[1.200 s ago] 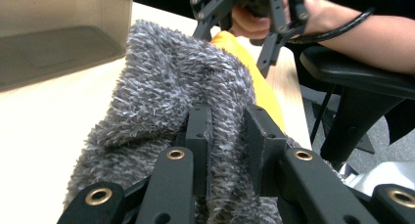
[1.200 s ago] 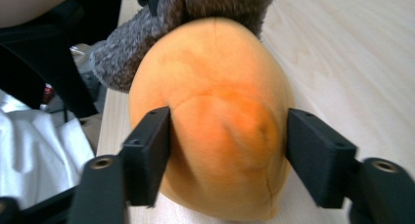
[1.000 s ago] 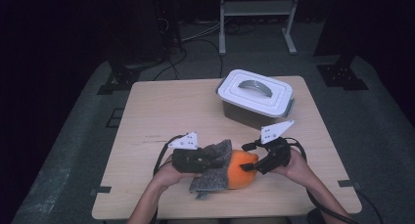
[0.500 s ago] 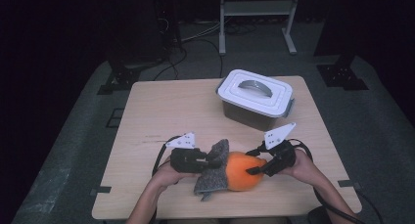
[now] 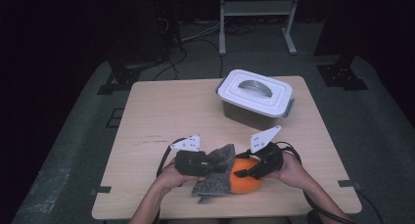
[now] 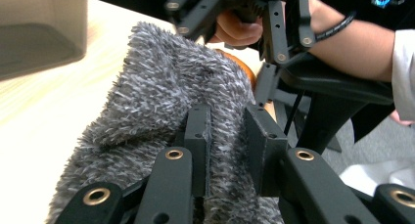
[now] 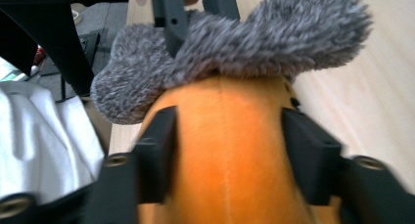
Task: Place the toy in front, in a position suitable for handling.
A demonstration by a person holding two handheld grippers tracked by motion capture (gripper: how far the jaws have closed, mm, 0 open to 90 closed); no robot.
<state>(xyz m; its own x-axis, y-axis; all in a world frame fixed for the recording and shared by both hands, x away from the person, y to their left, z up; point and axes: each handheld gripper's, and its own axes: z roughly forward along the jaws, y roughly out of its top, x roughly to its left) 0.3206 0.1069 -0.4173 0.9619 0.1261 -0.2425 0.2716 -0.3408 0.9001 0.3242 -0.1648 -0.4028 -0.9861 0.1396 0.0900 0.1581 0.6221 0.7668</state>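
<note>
A grey fuzzy cloth lies draped over an orange plush ball near the table's front edge. My left gripper is shut on the cloth; in the left gripper view its fingertips pinch a fold of the grey pile. My right gripper comes in from the right. Its jaws have just been closing with the orange ball between them, and both pads now press its sides. The cloth covers the ball's far side in the right gripper view.
A clear plastic box with a white handled lid stands at the back right of the wooden table. The other hand and its gripper frame sit close behind the cloth in the left gripper view.
The right gripper's jaws have narrowed around the orange ball, and the hand has shifted slightly. The left gripper stays put with the cloth.
</note>
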